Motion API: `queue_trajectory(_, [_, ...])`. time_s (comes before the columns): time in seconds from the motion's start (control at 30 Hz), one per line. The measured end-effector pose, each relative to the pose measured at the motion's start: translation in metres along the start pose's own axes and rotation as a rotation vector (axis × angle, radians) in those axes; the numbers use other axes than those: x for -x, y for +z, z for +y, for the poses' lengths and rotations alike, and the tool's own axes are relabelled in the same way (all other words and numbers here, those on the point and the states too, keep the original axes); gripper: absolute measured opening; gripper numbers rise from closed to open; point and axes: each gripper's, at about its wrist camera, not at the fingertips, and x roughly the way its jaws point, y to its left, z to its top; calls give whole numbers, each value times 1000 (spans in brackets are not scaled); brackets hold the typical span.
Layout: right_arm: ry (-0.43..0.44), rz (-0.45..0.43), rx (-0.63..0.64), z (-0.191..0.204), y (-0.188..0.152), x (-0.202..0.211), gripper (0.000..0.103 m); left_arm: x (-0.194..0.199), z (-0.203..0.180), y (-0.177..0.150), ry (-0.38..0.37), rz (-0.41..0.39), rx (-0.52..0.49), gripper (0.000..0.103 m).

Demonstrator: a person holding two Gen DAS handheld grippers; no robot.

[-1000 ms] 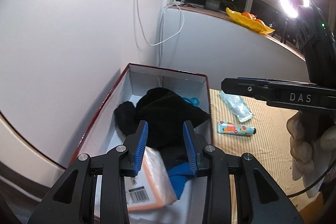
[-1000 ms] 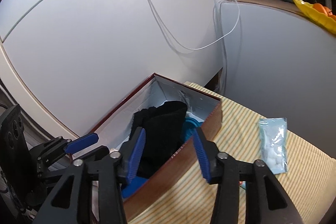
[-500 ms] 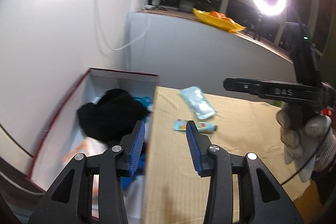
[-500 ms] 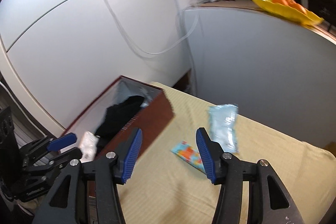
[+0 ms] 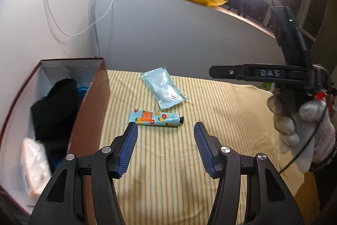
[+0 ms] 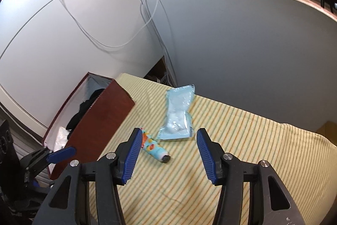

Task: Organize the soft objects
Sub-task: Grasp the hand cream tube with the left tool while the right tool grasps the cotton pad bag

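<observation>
Both grippers spread wide and empty above the striped yellow cloth (image 5: 210, 111).

Left gripper (image 5: 166, 148) and right gripper (image 6: 167, 156) hold nothing. Just ahead of both lies a light-blue tube printed with orange fruit (image 5: 157, 118), black cap toward the right gripper. A pale-blue plastic pouch of white contents (image 6: 179, 115) lies just beyond it. At the cloth's left edge stands an open dark-red box (image 5: 92, 111) holding black fabric (image 5: 55, 107).
</observation>
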Motion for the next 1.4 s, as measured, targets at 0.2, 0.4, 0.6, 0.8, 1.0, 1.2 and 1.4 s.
queue_trajectory(0.2, [39,38,-53,-19,11,-22,50,-45,0,18,-11,51,88,54])
queue_trajectory(0.4, [54,100,-61,-25,28,-60,50,-89,-5,34,41,91,88,48])
queue_trajectory(0.6, [35,158,-37,-23,39,-96,50,-126,-3,36,53,146,94,41])
queue_trajectory(0.8, [9,190,-21,-21,45,-124,50,-140,-9,32,60,161,60,41])
queue_trajectory(1.0, [-21,224,3,-11,50,-148,53,-151,-12,25,58,183,41,41])
queue_trajectory(1.2, [-50,234,6,-10,54,-163,53,-144,-10,14,47,166,34,39])
queue_trajectory(1.4, [-66,259,40,0,55,-176,59,-136,-8,1,31,161,45,39])
